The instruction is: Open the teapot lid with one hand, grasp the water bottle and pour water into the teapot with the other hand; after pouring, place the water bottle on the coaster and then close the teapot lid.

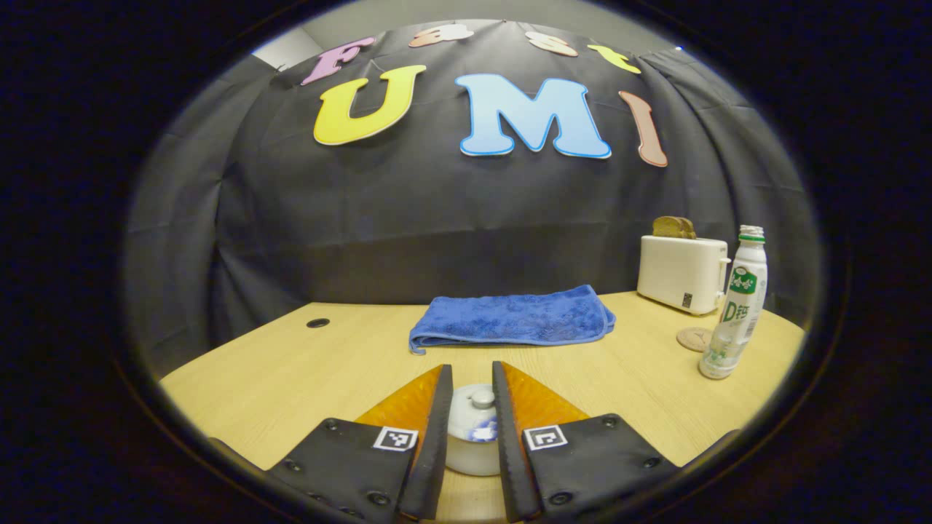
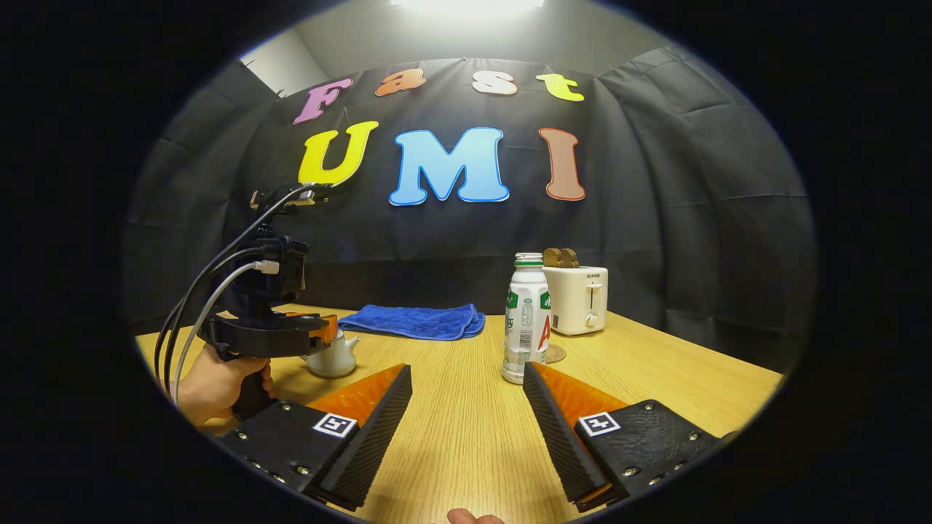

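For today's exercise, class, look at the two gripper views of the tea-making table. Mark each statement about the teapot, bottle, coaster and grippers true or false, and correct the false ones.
1. The lid sits on the teapot. True.
2. The water bottle stands on the coaster. False: it stands upright on the table, beside the coaster.
3. The right hand-held gripper is clamped on the bottle. False: its fingers are spread wide, short of the bottle.
4. The left hand-held gripper has its fingers either side of the teapot's lid knob. True, though contact cannot be confirmed.
5. The blue towel covers the toaster. False: it lies folded on the table, apart from it.
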Motion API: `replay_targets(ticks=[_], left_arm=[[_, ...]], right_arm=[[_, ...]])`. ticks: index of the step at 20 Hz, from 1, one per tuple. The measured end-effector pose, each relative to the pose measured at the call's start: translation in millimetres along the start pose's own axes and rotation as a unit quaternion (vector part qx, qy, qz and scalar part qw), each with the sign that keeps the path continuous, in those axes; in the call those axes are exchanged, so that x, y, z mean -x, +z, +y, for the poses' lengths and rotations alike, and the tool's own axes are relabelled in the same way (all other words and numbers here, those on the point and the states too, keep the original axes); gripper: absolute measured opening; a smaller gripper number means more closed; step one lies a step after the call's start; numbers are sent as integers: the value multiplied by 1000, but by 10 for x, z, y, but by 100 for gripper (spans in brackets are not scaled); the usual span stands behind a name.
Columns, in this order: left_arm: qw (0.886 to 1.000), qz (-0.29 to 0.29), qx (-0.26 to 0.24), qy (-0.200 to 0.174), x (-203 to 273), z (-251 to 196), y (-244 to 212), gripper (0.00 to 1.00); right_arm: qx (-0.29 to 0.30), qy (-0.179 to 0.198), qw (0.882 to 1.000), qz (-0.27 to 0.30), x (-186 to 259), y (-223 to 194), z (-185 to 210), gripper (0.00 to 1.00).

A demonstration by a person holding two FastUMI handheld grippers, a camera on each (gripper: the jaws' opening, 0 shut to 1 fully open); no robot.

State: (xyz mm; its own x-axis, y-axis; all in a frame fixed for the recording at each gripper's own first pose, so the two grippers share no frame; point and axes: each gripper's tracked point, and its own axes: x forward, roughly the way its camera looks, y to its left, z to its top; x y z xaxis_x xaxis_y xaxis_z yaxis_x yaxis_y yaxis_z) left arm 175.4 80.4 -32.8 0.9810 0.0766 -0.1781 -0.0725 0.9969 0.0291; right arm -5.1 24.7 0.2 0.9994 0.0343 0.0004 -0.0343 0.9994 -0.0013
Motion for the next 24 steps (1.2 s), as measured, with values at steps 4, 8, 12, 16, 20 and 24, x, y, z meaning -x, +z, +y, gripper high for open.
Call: replay_targets(ticks=[4, 8, 12, 16, 20, 24], left_arm=[[1000, -8, -20, -11, -12, -63, 21, 19], [999, -37, 23, -29, 79, -42, 241, 20], [994, -94, 14, -46, 432, -150, 611, 20], [991, -107, 26, -80, 761, -248, 650, 20], [988, -135, 21, -72, 1004, -115, 664, 19], [988, -129, 31, -75, 986, -85, 585, 16]], right_arm=[[0, 4, 1000, 1, 1, 0, 7, 95], [1, 11, 1000, -1, -16, 7, 8, 95], [15, 6, 1000, -25, -123, 159, -202, 95], [42, -13, 998, -44, -389, 360, -522, 95], [37, -33, 999, -21, -858, 348, -733, 95], [58, -43, 997, -2, -1208, 223, -745, 95]])
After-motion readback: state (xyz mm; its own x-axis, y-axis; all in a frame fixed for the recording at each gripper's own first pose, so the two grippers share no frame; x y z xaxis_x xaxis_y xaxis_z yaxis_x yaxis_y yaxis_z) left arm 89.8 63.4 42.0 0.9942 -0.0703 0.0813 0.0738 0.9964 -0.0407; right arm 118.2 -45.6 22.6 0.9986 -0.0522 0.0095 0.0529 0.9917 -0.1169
